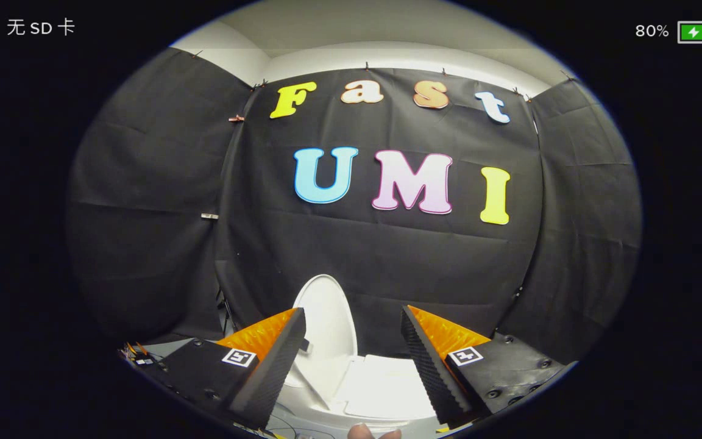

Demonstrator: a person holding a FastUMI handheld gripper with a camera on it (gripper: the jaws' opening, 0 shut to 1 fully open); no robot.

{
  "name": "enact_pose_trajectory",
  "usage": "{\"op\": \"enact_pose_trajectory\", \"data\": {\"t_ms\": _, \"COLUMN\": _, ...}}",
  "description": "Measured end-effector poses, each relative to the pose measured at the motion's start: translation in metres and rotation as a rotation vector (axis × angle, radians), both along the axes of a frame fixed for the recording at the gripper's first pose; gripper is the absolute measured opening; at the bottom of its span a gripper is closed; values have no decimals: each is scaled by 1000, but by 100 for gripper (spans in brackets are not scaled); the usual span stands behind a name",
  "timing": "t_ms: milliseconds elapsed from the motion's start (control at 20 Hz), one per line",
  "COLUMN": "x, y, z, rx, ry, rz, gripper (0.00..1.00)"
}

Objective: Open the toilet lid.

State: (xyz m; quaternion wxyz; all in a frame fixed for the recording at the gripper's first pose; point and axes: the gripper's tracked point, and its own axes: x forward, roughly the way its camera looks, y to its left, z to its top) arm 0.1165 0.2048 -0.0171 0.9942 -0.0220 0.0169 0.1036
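Item 1, gripper [354, 323]: two ridged fingers spread wide apart, nothing between the pads, neither finger pressing on anything. Each finger body carries a small square black-and-white marker tag [239, 357]; its pattern is a code, not readable text.

Item 2, toilet lid [326, 323]: white, oval, raised and standing nearly upright against the booth's black cloth wall [144, 201]. It sits just ahead of the fingers, closer to the left finger [278, 360], whose tip overlaps the lid's lower left edge in the view; whether they touch cannot be told. No brand mark or label can be made out on it.

Item 3, toilet body [381, 384]: white, glossy, seen between and below the fingers, with a flat bright surface to the right of the lid's base. Detail is washed out by glare; no writing legible.

Item 4, fingertip of a person [374, 433]: a small part showing below the toilet, between the two fingers.

Item 5, cables and small parts [138, 356]: a cluster on the pale floor beside the left finger body, too small to identify.

Item 6, ceiling [351, 30]: pale, above the cloth wall's top edge, where small clips [236, 118] hold the cloth.
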Motion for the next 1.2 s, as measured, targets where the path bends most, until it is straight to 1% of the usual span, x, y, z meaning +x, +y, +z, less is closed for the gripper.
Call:
{"op": "enact_pose_trajectory", "data": {"t_ms": 200, "x": -13, "y": -42, "z": 20, "rx": 10, "ry": -32, "rz": -26, "gripper": 98}}
{"op": "enact_pose_trajectory", "data": {"t_ms": 550, "x": -32, "y": -118, "z": 42, "rx": 13, "ry": -65, "rz": -107, "gripper": 98}}
{"op": "enact_pose_trajectory", "data": {"t_ms": 850, "x": -42, "y": -171, "z": 51, "rx": 34, "ry": -66, "rz": -158, "gripper": 98}}
{"op": "enact_pose_trajectory", "data": {"t_ms": 1200, "x": -46, "y": -218, "z": 43, "rx": 53, "ry": -50, "rz": -212, "gripper": 98}}
